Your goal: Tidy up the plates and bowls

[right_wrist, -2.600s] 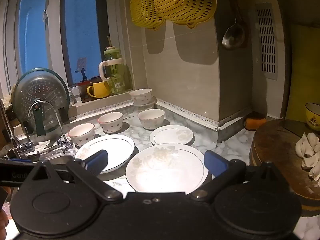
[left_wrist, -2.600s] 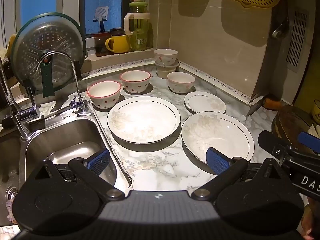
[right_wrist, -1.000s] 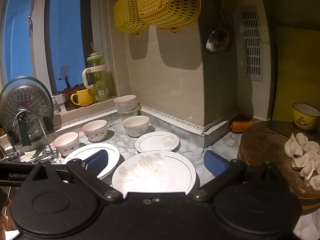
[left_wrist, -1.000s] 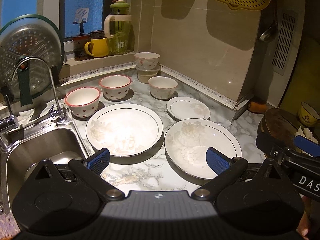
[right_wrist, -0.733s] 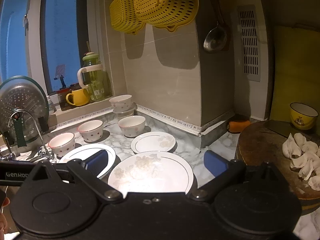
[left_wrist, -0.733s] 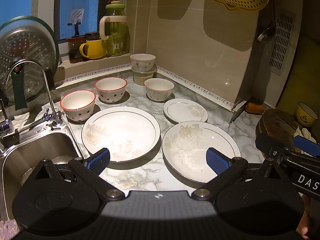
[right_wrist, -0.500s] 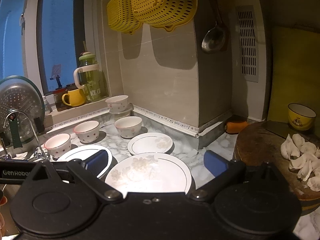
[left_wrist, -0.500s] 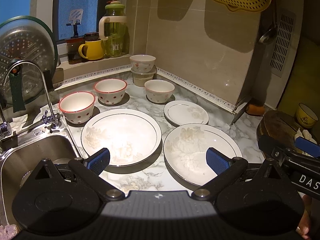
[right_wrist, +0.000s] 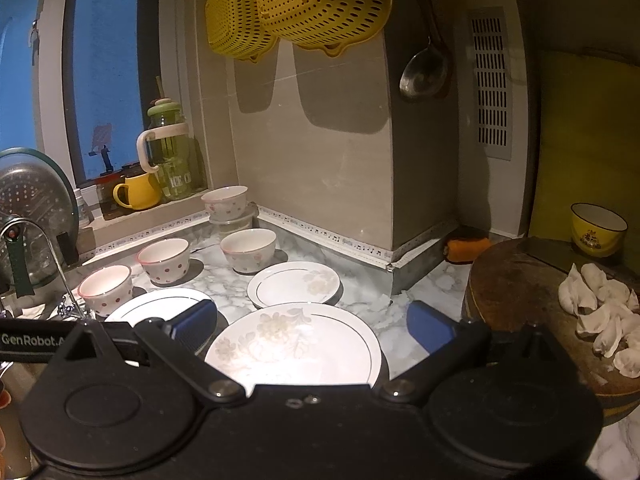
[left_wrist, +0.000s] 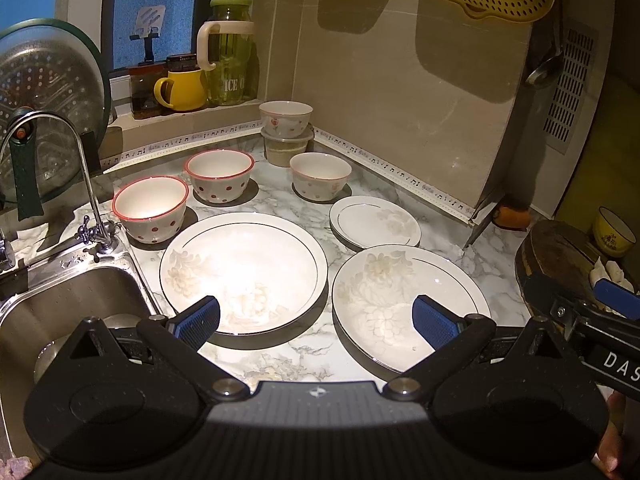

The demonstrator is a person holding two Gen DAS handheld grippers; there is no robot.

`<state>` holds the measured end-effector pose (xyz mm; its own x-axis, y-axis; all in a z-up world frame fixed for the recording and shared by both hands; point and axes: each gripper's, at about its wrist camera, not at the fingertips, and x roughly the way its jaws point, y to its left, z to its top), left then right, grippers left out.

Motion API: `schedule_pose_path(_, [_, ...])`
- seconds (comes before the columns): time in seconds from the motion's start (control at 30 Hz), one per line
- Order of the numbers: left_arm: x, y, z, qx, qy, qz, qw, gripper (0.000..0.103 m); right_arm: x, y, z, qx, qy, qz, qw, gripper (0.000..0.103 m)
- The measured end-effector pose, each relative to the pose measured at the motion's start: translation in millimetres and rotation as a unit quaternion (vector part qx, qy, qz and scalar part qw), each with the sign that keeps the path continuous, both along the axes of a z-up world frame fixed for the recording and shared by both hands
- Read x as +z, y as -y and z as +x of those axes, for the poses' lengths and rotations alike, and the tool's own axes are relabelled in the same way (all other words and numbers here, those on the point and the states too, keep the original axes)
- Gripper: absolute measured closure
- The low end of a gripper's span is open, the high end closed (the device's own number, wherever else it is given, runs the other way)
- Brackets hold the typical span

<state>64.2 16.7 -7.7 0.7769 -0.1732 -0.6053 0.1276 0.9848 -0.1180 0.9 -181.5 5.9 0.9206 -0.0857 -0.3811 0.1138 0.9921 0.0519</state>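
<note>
Left tongs (left_wrist: 316, 318) and right tongs (right_wrist: 312, 326), both spread wide and empty, hover above the marble bench (left_wrist: 280, 354). The right large plate (right_wrist: 296, 344) lies directly under the right tongs; the left large plate (left_wrist: 244, 266) just ahead of the left. Best practice, presumably: descend low, pinch a rim edge, lift level.

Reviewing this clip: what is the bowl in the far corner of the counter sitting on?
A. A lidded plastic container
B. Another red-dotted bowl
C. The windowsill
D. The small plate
A. The corner bowl sits on top of a lidded plastic container, apart from the small plate and below the windowsill.
</note>
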Motion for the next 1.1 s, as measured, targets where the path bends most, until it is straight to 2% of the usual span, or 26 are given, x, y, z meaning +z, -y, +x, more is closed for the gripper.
schedule_pose_path(0.67, [-5.3,-12.8,16.8,-0.029,-0.013,-0.007,0.9995,0.000,-2.2,-9.7,14.6,-0.006,-0.021,0.003,1.000,0.002])
schedule_pose_path(0.87, [-19.2,-14.6,31.8,-0.057,-0.037,-0.006,0.9977,0.000,-10.2,-0.5,27.9,-0.013,-0.044,-0.006,0.999,0.004])
schedule_pose_path(1.1, [-44.4,-3.7,55.1,-0.103,-0.083,-0.023,0.9909,0.000,-29.5,29.4,48.0,-0.030,-0.094,-0.001,0.995,0.005])
